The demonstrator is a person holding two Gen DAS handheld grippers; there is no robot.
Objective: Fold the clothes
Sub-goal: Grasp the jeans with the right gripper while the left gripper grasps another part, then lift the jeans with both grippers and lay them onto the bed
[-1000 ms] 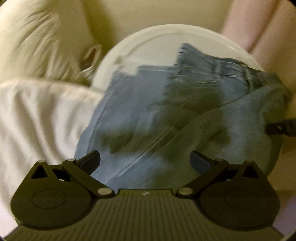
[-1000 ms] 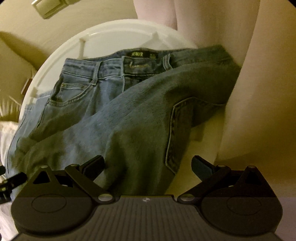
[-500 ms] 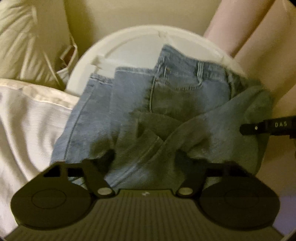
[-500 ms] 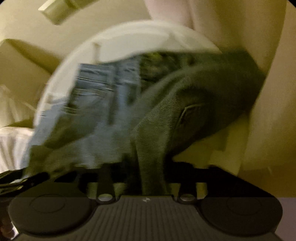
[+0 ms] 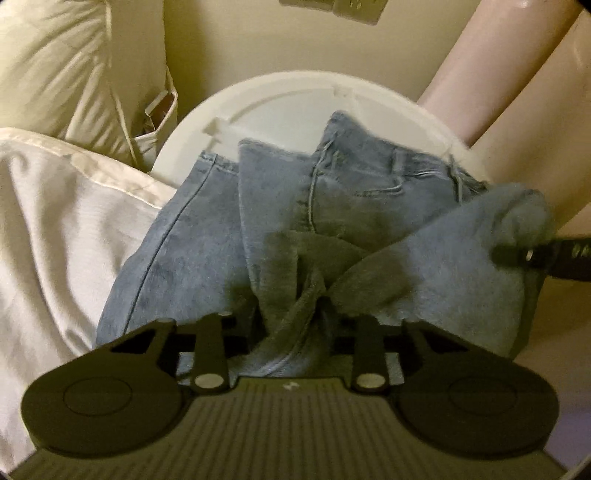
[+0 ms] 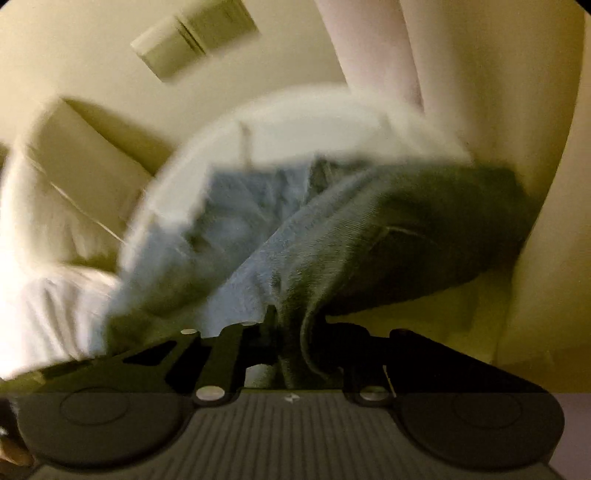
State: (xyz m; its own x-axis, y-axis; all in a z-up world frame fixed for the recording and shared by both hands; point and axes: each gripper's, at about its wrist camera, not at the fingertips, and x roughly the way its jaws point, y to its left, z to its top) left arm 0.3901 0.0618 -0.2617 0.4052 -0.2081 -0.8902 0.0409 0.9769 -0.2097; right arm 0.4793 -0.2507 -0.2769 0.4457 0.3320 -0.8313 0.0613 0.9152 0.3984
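A pair of light blue jeans (image 5: 280, 206) lies over a round white table (image 5: 280, 96), waistband at the far right. My left gripper (image 5: 295, 332) is shut on a bunched fold of the denim at its near edge. The right gripper's tip (image 5: 535, 254) shows at the right edge of the left wrist view, touching the lifted fold. In the blurred right wrist view, my right gripper (image 6: 291, 343) is shut on the jeans (image 6: 332, 236), pinching a dark hanging fold above the white table (image 6: 295, 125).
A white sheet (image 5: 55, 229) and a cream pillow (image 5: 66, 66) lie left of the table. A person's bare legs (image 5: 491, 70) stand behind its far right rim. A wall socket (image 5: 332, 7) sits on the cream wall (image 6: 92, 44).
Both grippers went from open to shut on the jeans' near folds. The fabric has bunched and lifted, and the right wrist view has swung with motion blur.
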